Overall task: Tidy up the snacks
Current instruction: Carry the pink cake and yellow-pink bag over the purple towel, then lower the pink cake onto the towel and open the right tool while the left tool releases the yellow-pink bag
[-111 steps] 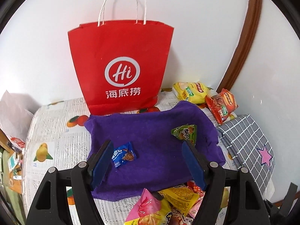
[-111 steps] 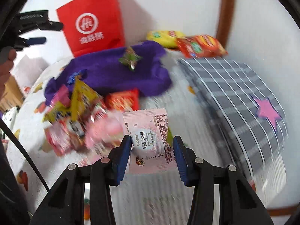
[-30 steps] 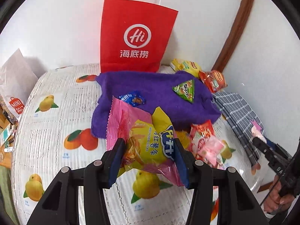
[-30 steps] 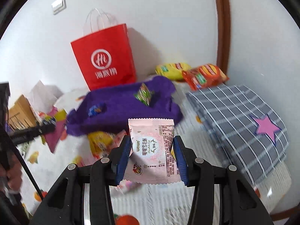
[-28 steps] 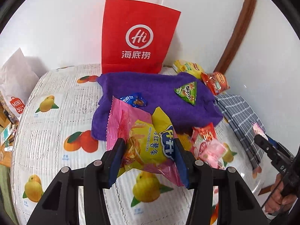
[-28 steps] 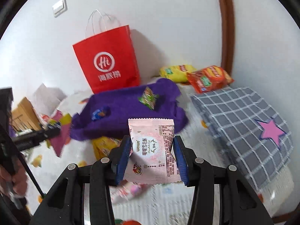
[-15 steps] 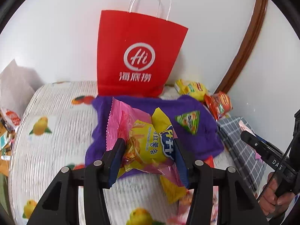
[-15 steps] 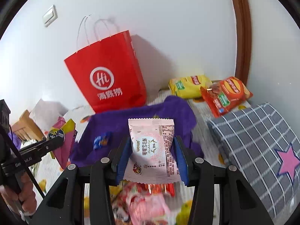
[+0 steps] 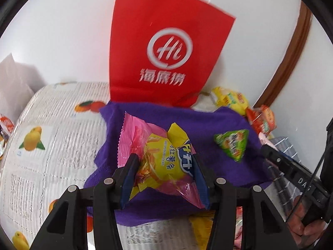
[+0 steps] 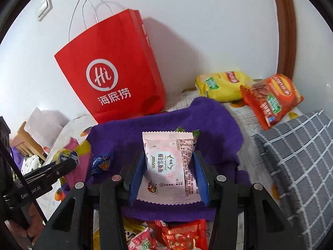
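two packets held over the purple cloth

pink-and-yellow sweet potato stick packet point(image 9: 164, 158) clamped between the pads of the left gripper point(image 9: 164, 177), long axis slanting from 10 to 4 o'clock, crinkly glossy film, puffy in the middle, serrated pink edge at 10. pale pink flat sachet point(image 10: 169, 164) pinched at both side edges by the right gripper point(image 10: 168, 179), upright, long axis 12 to 6, smooth matte film with zigzag seams top and bottom. both hanging above the purple cloth point(image 9: 208, 120), soft, napped and rumpled, which spreads from directly beneath the fingertips out toward 12; likely drop spot straight ahead and below, so mainly a lowering and a release to come. neither hand clearly nearer. already on the cloth: green triangular snack point(image 9: 233, 145) at 2 in the left view, small blue candy point(image 10: 102, 162) at 9 in the right view. stiff red paper bag point(image 10: 116, 77) upright at 12 behind the cloth. loose wrappers point(image 10: 179, 237) at 6, off the cloth. grey checked fabric point(image 10: 295, 158) at 3.
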The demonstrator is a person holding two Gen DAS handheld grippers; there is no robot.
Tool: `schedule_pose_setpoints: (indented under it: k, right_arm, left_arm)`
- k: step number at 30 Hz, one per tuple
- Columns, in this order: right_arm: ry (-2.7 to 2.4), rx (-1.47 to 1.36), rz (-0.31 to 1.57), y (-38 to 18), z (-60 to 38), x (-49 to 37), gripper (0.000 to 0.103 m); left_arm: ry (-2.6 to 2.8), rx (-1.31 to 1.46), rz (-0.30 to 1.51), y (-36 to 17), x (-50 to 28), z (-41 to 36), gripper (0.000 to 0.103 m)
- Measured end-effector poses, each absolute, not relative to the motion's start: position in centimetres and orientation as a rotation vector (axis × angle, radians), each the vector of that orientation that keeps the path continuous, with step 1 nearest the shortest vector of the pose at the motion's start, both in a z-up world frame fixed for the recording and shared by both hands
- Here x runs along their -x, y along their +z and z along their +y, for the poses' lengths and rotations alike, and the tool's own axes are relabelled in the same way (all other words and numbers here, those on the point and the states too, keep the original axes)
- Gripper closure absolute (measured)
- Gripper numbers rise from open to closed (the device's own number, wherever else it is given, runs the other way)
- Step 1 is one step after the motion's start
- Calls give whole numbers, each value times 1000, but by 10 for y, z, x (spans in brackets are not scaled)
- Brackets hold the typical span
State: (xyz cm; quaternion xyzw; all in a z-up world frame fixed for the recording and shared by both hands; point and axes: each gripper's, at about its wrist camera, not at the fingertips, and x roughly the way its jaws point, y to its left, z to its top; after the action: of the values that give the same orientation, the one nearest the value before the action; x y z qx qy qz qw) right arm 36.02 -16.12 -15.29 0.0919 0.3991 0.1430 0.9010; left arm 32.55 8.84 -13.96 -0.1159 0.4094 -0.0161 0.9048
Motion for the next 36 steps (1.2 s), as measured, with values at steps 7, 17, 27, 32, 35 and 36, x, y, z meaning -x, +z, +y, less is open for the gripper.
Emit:
schedule_pose_setpoints:
  k: [7, 17, 27, 32, 35, 36]
  right_arm:
    - [275, -174, 845, -175, -157, -364, 57]
    - [253, -216, 880, -189, -169, -369, 57]
    - [259, -182, 895, -193, -164, -371, 56]
    - [251, -176, 912, -197, -164, -374, 56]
    - [246, -174, 919, -199, -164, -376, 56]
    - [243, -172, 922, -199, -163, -376, 56]
  left_arm:
    - [-74, 306, 845, -150, -325, 97, 56]
    - [-93, 290, 838, -148, -326, 88, 57]
    - [-101, 284, 848, -149, -325, 86, 57]
    - [-104, 283, 853, -149, -325, 85, 57]
    - [-106, 288, 854, -149, -325, 86, 57]
    - [-107, 291, 855, -149, -326, 86, 57]
